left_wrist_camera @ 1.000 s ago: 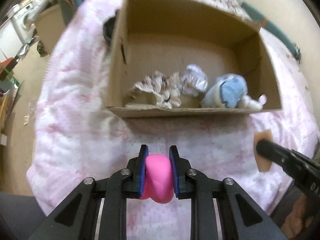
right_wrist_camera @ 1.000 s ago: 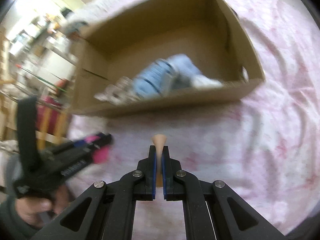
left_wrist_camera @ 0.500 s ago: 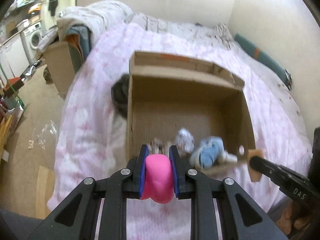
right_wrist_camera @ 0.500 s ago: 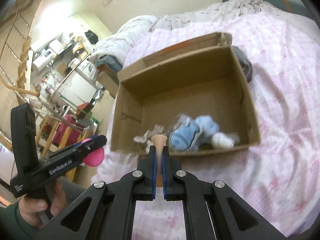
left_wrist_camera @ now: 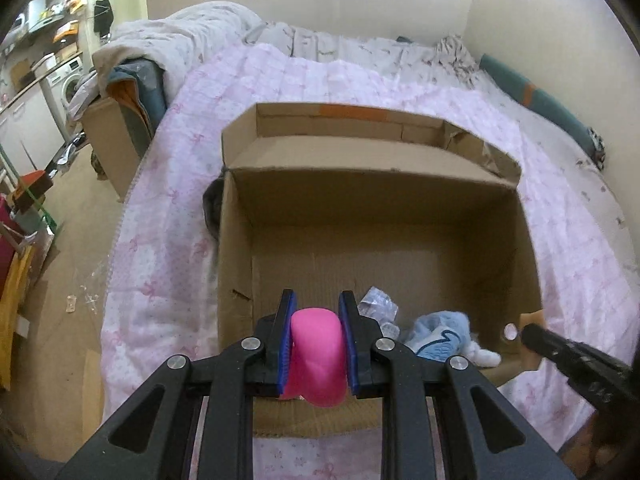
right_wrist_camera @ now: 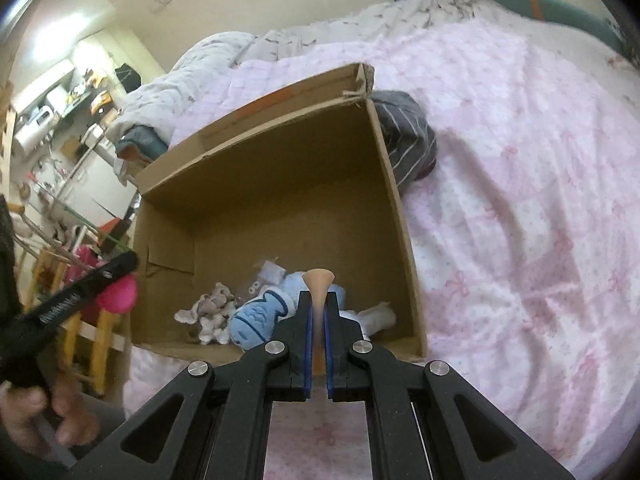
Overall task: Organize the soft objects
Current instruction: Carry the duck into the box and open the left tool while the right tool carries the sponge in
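Note:
My left gripper (left_wrist_camera: 317, 300) is shut on a soft pink piece (left_wrist_camera: 317, 350) and holds it above the near left part of an open cardboard box (left_wrist_camera: 376, 188). My right gripper (right_wrist_camera: 317, 296) is shut on a thin tan soft piece (right_wrist_camera: 317, 282) above the box's near right part (right_wrist_camera: 396, 184). Inside the box lie a light blue plush toy (left_wrist_camera: 440, 338), a crumpled clear wrapper (left_wrist_camera: 378, 304) and a grey plush (right_wrist_camera: 210, 312). The left gripper with the pink piece also shows in the right wrist view (right_wrist_camera: 118, 292); the right gripper's tip and tan piece show in the left wrist view (left_wrist_camera: 532, 326).
The box stands on a bed with a pink patterned quilt (left_wrist_camera: 168, 208). A dark striped cloth (right_wrist_camera: 408, 140) lies against the box's outer wall. A bundled duvet (left_wrist_camera: 180, 40) lies at the head of the bed. Floor with clutter and shelves (left_wrist_camera: 36, 208) is to the left.
Both grippers have risen and moved forward over the box's near edge, each with its piece still held. The box now appears lower and farther inside the views.

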